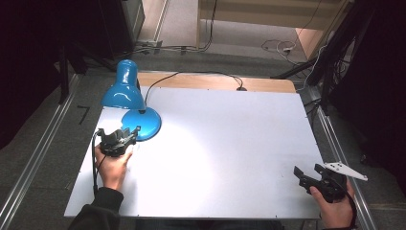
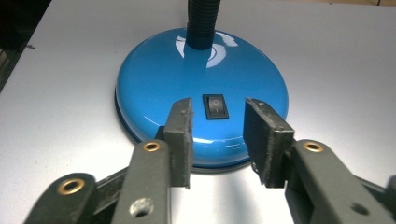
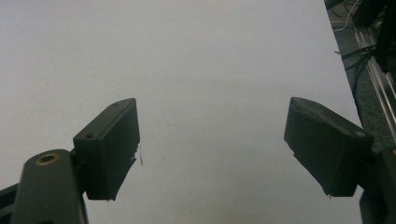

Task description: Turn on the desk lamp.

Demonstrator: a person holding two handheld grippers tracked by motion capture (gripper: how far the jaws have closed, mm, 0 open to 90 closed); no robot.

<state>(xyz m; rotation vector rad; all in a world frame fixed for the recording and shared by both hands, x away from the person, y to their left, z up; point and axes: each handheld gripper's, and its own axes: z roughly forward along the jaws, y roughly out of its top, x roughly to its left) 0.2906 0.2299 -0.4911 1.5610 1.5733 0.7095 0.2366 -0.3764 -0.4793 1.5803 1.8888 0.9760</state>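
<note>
A blue desk lamp stands at the table's back left, its shade (image 1: 124, 88) tipped over its round base (image 1: 142, 122). A bright patch of light lies on the white table (image 1: 230, 124) in front of it. My left gripper (image 1: 130, 133) sits at the near rim of the base. In the left gripper view it (image 2: 218, 123) is open, its pads either side of a black rocker switch (image 2: 215, 106) on the base (image 2: 154, 79), with a black gooseneck (image 2: 202, 23) behind. My right gripper (image 1: 309, 170) hovers at the front right, open wide over bare table (image 3: 212, 144).
The lamp's black cord (image 1: 191, 73) runs along the back edge over a wooden strip (image 1: 258, 85). Metal rails (image 1: 33, 158) flank the table on the floor. Cables (image 1: 280, 46) lie on the floor behind.
</note>
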